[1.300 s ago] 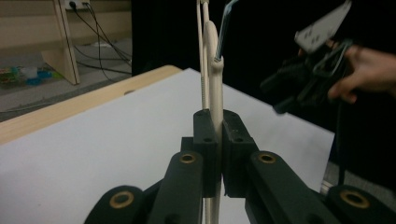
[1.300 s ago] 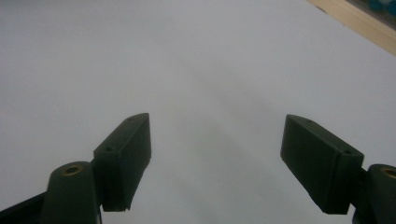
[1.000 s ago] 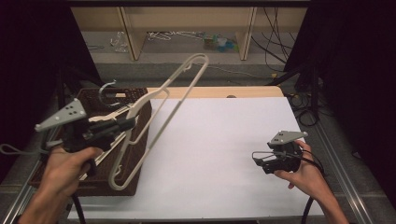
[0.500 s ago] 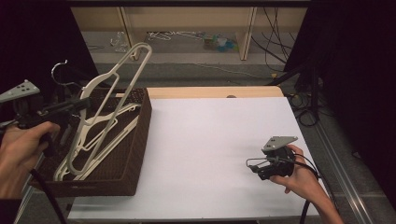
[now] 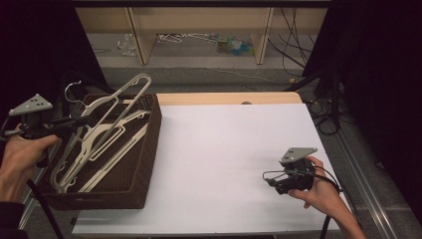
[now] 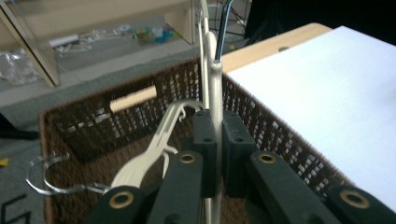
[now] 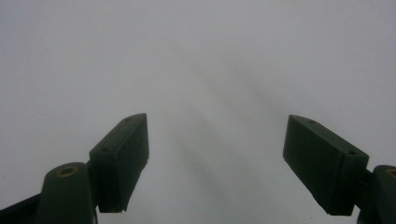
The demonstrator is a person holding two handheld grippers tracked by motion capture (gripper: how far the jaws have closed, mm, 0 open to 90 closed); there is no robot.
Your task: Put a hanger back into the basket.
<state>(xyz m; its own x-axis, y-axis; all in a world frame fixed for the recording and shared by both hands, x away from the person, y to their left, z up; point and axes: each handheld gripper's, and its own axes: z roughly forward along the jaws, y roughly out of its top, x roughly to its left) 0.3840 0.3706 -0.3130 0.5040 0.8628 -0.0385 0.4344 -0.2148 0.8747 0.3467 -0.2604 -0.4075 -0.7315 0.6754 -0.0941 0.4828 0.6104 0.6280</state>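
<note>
A lab: black curtains (image 5: 35, 45), trailing cables (image 5: 293, 40) (bare wooden shelving (image 5: 199, 25) behind).

Hanger (image 5: 107, 107) — smooth cream plastic, bright metal hook. Basket (image 5: 144, 149) at left — dark brown woven wicker, rough. Table (image 5: 234, 149) — matt white sheet, wood far edge.

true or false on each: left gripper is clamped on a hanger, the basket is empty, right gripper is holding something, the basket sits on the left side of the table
1. The left gripper is clamped on a cream hanger. True.
2. The wicker basket is empty. False: other cream hangers lie inside it.
3. The right gripper holds something. False: in the right gripper view its jaws stand wide apart with nothing between them, over the white table top.
4. The basket sits on the left side of the table. True.
5. The held hanger lies flat on the white table top. False: it is raised and tilted over the basket.
</note>
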